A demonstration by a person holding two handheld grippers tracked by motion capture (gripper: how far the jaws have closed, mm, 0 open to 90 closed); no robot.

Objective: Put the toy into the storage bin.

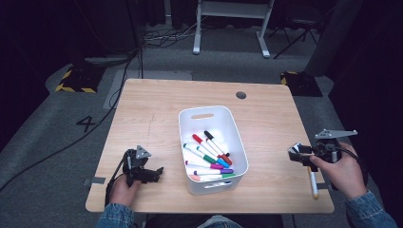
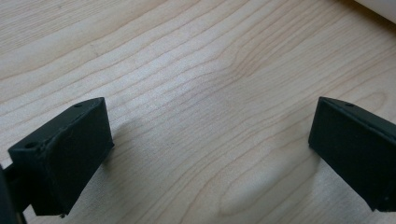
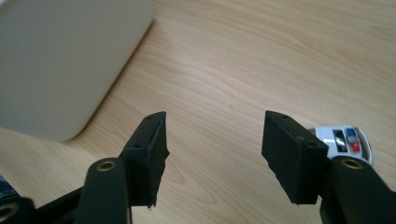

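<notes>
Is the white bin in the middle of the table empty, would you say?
No, the white bin holds several coloured markers lying inside it.

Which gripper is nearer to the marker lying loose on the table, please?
The right one. The right gripper hovers just above the loose marker at the table's right edge; the left gripper rests across the white bin, far from it.

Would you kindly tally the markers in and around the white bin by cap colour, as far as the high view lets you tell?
In the white bin:
Red cap: 1
Black cap: 1
Green: 2
Purple: 2
Blue: 1
On the table, by the right gripper:
Yellow-tipped marker: 1
Total: 8; more in the pile may be hidden.
</notes>
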